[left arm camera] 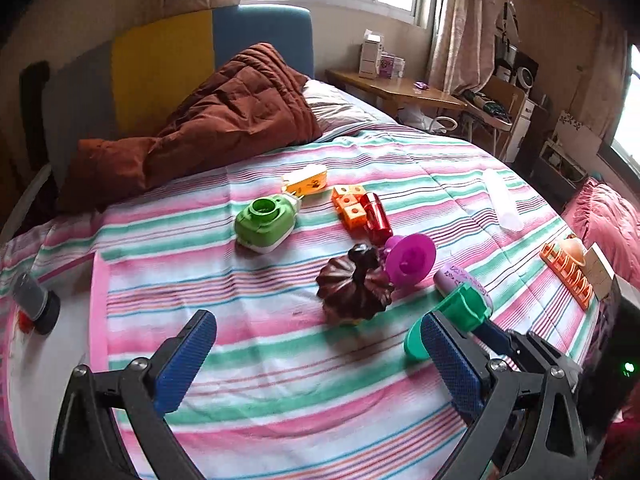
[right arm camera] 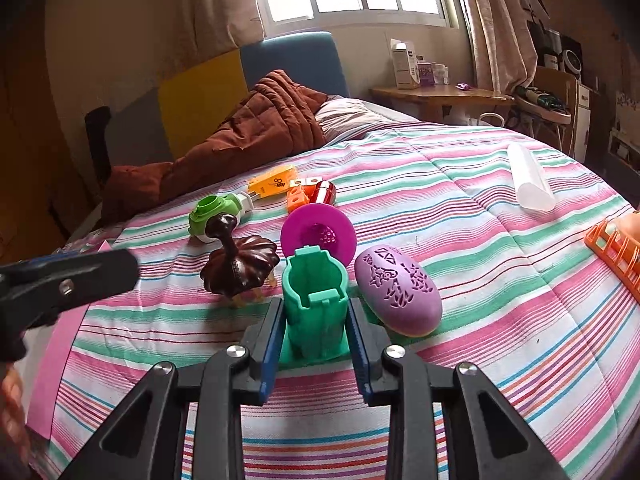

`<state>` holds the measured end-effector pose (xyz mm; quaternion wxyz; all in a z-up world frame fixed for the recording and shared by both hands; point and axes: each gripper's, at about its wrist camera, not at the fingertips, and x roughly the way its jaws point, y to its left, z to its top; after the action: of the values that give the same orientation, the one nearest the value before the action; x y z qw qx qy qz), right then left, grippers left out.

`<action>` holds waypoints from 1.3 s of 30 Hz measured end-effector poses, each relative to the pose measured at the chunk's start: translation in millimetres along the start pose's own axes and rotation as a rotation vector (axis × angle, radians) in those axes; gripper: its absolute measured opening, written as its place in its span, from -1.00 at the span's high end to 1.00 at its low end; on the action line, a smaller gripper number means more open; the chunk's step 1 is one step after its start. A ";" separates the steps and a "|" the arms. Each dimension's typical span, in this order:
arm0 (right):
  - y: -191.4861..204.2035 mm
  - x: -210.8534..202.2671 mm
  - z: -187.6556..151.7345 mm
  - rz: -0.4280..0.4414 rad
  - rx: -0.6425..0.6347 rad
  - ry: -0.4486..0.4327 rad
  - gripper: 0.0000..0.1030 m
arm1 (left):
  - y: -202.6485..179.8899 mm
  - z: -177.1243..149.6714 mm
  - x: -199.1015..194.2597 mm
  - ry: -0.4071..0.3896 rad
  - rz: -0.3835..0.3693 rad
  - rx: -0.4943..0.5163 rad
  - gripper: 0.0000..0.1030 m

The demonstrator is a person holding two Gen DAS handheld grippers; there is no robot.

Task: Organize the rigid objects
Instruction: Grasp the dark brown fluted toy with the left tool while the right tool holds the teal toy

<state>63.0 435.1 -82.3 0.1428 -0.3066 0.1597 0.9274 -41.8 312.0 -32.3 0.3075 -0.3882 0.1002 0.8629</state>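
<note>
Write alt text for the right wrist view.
The right tongs clamp an upright teal plastic piece on a striped bedspread. Beside it lie a purple patterned egg, a magenta funnel and a dark brown fluted lid; the left tongs enter from the left.

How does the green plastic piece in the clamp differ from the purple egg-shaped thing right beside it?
The teal green piece is pinched between the right gripper's blue pads, while the purple egg lies free on the striped bedspread. The green piece is angular, with a hollow, slotted top; the egg is smooth and rounded, covered in cut-out patterns. The green piece stands upright; the egg lies on its side. Both look like rigid plastic.
</note>
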 end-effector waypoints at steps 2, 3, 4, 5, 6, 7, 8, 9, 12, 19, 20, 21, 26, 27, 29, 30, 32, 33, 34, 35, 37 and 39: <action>-0.5 -0.7 -1.3 0.003 0.004 -0.010 0.41 | -4.6 8.3 16.3 0.006 0.001 0.019 -0.99; -0.9 -1.0 -1.8 0.004 0.006 -0.013 0.41 | -6.3 11.6 23.6 0.008 -0.003 0.025 -0.99; -1.1 -1.1 -2.1 0.005 0.007 -0.015 0.41 | -8.0 13.7 28.9 0.011 0.004 0.031 -0.98; -1.2 -1.0 -2.2 0.006 0.008 -0.015 0.41 | -10.2 16.2 33.3 0.009 0.004 0.038 -0.94; -1.4 -0.5 -2.6 0.008 0.008 -0.014 0.41 | -12.5 18.5 36.7 0.003 -0.001 0.050 -0.93; -1.4 0.4 -2.7 0.010 0.008 -0.012 0.41 | -16.0 20.5 40.3 -0.007 0.005 0.073 -0.93; -2.0 1.0 -3.2 0.014 0.009 -0.009 0.40 | -19.1 21.8 43.7 -0.011 0.015 0.094 -0.92; -2.4 1.8 -3.0 0.017 0.011 -0.007 0.40 | -20.9 22.9 47.9 -0.014 0.025 0.107 -0.85; -3.9 3.0 -3.6 0.025 0.016 -0.002 0.39 | -22.0 24.0 63.7 0.012 0.027 0.117 -0.52; -5.9 7.3 -4.0 0.034 0.025 0.013 0.37 | -19.5 21.4 72.5 0.016 -0.043 0.093 0.49; -6.2 7.3 -4.2 0.034 0.025 0.013 0.37 | -21.7 20.9 71.4 0.016 -0.036 0.108 0.53; -6.2 7.4 -4.3 0.034 0.025 0.014 0.37 | -22.1 20.3 70.5 0.016 -0.039 0.115 0.53; -7.4 8.4 -4.6 0.044 0.031 0.017 0.36 | -11.9 15.4 62.0 0.022 -0.063 0.070 0.53; -7.5 8.6 -4.7 0.045 0.032 0.016 0.36 | -9.3 14.2 59.7 0.023 -0.066 0.057 0.53; -7.6 8.5 -4.8 0.043 0.031 0.016 0.36 | -3.0 11.9 55.2 0.023 -0.072 0.030 0.53; -8.0 8.4 -5.0 0.044 0.031 0.016 0.36 | -0.1 10.2 52.8 0.021 -0.076 0.018 0.53; -7.5 8.5 -4.8 0.045 0.032 0.017 0.36 | 5.2 6.5 47.5 0.015 -0.075 0.002 0.53; -7.4 8.4 -4.8 0.044 0.032 0.016 0.36 | 7.9 3.8 44.1 0.009 -0.072 -0.006 0.53; -7.6 8.5 -5.1 0.044 0.032 0.016 0.36 | 10.5 0.2 40.9 0.005 -0.070 -0.016 0.53; -7.3 8.4 -4.9 0.043 0.032 0.016 0.36 | 13.8 -3.6 38.4 0.006 -0.075 -0.029 0.53; -7.5 8.3 -5.0 0.041 0.029 0.016 0.36 | 19.7 -11.1 32.7 0.004 -0.079 -0.053 0.53; -7.5 8.2 -4.5 0.042 0.028 0.015 0.36 | 24.3 -15.8 25.9 -0.004 -0.080 -0.070 0.54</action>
<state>61.7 441.5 -92.3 0.1266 -0.3081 0.1802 0.9255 -60.1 298.0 -63.6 0.3282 -0.4008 0.0538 0.8537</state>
